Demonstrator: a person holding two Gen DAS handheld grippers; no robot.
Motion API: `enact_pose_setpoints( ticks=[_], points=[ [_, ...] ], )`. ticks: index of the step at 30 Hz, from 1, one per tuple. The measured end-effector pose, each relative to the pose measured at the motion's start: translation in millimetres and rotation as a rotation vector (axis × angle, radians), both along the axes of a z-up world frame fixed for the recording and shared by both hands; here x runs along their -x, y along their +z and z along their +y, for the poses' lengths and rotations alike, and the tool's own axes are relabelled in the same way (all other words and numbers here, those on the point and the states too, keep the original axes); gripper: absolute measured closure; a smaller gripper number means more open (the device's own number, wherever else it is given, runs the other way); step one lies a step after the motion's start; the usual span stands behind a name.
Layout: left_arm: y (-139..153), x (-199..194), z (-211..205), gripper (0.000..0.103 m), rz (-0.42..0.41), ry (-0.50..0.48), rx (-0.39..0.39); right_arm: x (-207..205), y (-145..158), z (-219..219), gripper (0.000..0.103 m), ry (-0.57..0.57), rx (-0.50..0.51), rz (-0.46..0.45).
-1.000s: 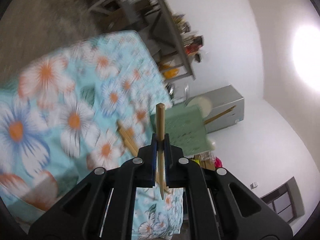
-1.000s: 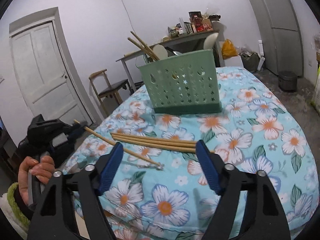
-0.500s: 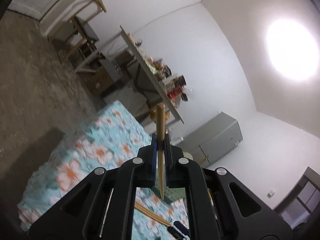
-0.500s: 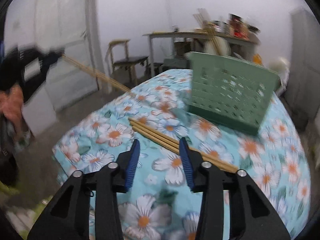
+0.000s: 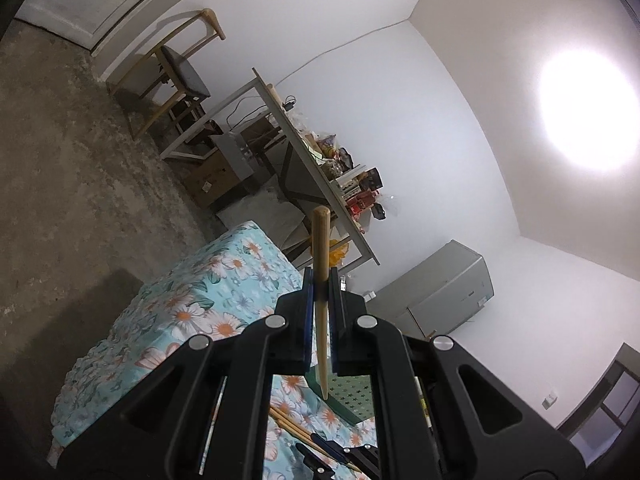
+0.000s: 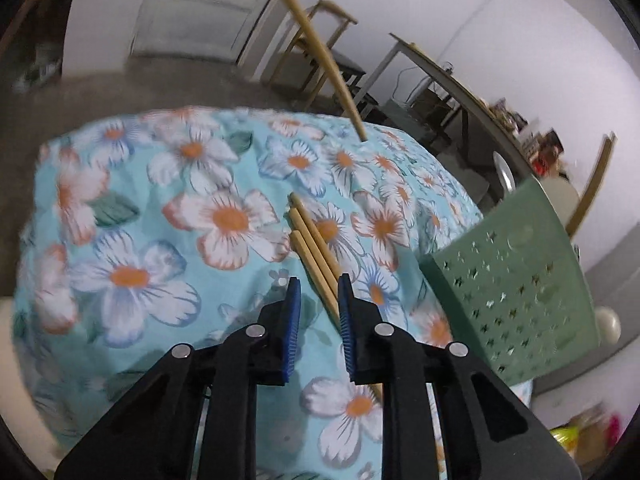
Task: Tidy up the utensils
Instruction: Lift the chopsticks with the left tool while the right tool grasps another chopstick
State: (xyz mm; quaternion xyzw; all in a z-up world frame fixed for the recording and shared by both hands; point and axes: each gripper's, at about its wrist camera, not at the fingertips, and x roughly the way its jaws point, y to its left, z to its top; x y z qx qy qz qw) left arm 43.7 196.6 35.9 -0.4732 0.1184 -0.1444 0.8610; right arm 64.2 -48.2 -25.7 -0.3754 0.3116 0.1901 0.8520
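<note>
Three bamboo chopsticks (image 6: 314,246) lie side by side on the floral tablecloth (image 6: 160,208), their blunt square ends fanned slightly apart. A fourth chopstick (image 5: 321,280) is clamped between the blue ribbed pads of the left gripper (image 5: 322,292); it is round and tapered, with the thick end pointing away from the camera and the thin tip toward it. In the right wrist view this same stick slants down from the top edge above the cloth. The right gripper (image 6: 319,300) hovers over the three loose chopsticks with its jaws narrowed; they have just been closing, and the sticks run beneath the gap, not pinched. One green plastic utensil basket (image 6: 516,292), rectangular and pierced with small star-shaped holes, stands on the cloth right of the sticks, with at least one more chopstick (image 6: 592,188) leaning out of it.
</note>
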Motion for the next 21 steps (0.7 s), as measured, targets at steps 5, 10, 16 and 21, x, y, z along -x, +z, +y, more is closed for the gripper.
enact_pose_setpoints(
  ticks=[5, 10, 16, 21],
  points=[
    [-8, -3, 5, 0.098, 0.016, 0.004, 0.021, -7, -13, 13, 0.086, 0.041, 0.138, -0.012],
    [-13, -5, 8, 0.098, 0.030, 0.011, 0.026, -2, -22, 23, 0.093, 0.085, 0.214, -0.054],
    [-16, -9, 8, 0.098, 0.049, 0.017, 0.020, 2, -12, 22, 0.094, 0.053, 0.142, -0.061],
    [-13, -9, 4, 0.098, 0.050, 0.022, 0.005, 3, 19, 10, 0.096, -0.009, 0.009, -0.103]
  ],
)
